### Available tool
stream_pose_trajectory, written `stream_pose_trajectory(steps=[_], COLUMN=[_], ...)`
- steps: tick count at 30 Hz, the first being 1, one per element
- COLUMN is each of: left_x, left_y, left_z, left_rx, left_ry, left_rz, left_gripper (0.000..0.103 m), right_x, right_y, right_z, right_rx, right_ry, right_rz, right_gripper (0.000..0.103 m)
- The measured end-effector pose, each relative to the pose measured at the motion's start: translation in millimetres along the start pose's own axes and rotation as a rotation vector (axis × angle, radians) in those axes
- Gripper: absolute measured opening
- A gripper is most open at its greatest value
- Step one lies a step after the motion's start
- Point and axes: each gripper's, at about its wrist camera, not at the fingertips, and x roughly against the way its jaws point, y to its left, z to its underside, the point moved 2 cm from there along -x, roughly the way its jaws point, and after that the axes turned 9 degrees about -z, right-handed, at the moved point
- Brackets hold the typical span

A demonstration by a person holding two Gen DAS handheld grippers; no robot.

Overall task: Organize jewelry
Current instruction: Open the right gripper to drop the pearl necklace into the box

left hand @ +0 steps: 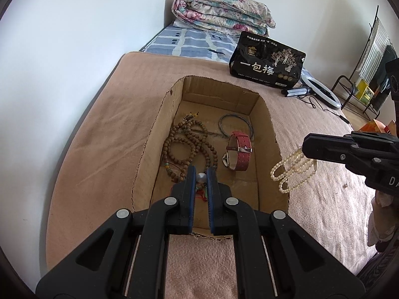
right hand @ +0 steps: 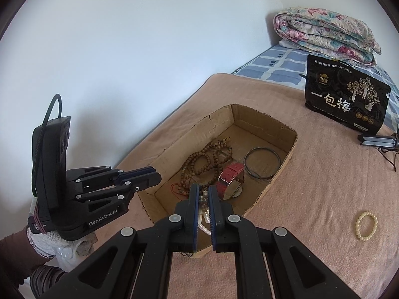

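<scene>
**Pearl strand and bead held over jewelry box on bed**

A cardboard box (left hand: 264,114) is seen at the centre of both views, set on a pink blanket (left hand: 104,114) spread over a bed. Inside it, a coil of brown wooden prayer beads (left hand: 185,144) lies at the left in the left wrist view, a thin metal bangle (left hand: 234,124) toward the far wall of the box, and a red-strapped wristwatch (left hand: 238,153) just in front of the bangle.

The left gripper (left hand: 201,178) is shown low in the frame, its jaws closed on a grey bead (left hand: 201,177) at the end of the prayer-bead string, above the near part of the box. The right gripper (left hand: 308,147) enters from the right edge, its jaws shut on a looped white pearl strand (left hand: 291,168) that hangs over the box's right wall. In the right wrist view the same strand is pinched between the blue pads (right hand: 195,199).

A cream bead bracelet (right hand: 366,225) is left on the blanket at lower right of that view, well apart from the box. A black snack bag (left hand: 266,61) stands behind the box, and a folded floral quilt (left hand: 222,12) is stacked at the top.
</scene>
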Motion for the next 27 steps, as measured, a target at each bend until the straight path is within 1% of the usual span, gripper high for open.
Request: stream_pose_trajectory(steps=[7, 16, 17, 18, 20, 22, 23, 24, 25, 26, 27], left_x=[-7, -12, -12, -12, -11, -11, -11, -11, -10, -10, -9], left_y=[0, -2, -2, -2, -2, -2, -2, -2, -1, -1, -1], left_z=[2, 6, 6, 6, 6, 5, 5, 5, 5, 4, 4], left_rx=[0.002, 0.0, -0.001, 0.0, 0.0, -0.004, -0.005, -0.004, -0.001, 0.0, 0.001], left_ry=[0.013, 0.033, 0.034, 0.035, 0.033, 0.035, 0.037, 0.038, 0.034, 0.029, 0.022], left_rz=[-0.006, -0.011, -0.013, -0.016, -0.018, -0.027, -0.032, -0.032, -0.035, -0.039, -0.042], left_gripper=[0.006, 0.006, 0.006, 0.006, 0.006, 0.007, 0.013, 0.025, 0.031, 0.042, 0.044], right_x=[-20, -32, -32, -32, -31, -30, -29, -28, -26, -24, -22], right_y=[-3, -7, -7, -7, -7, -6, -6, -6, -5, -5, -5], right_z=[7, 17, 18, 18, 19, 18, 18, 18, 18, 18, 18], right_rx=[-0.001, -0.008, -0.01, -0.01, -0.006, 0.0, 0.002, 0.004, 0.006, 0.008, 0.01], right_ry=[0.037, 0.072, 0.072, 0.072, 0.067, 0.061, 0.061, 0.059, 0.053, 0.044, 0.035], right_rz=[0.028, 0.061, 0.065, 0.069, 0.084, 0.091, 0.098, 0.104, 0.109, 0.117, 0.124], right_gripper=[0.005, 0.007, 0.011, 0.018, 0.027, 0.032, 0.038, 0.048, 0.053, 0.063, 0.069])
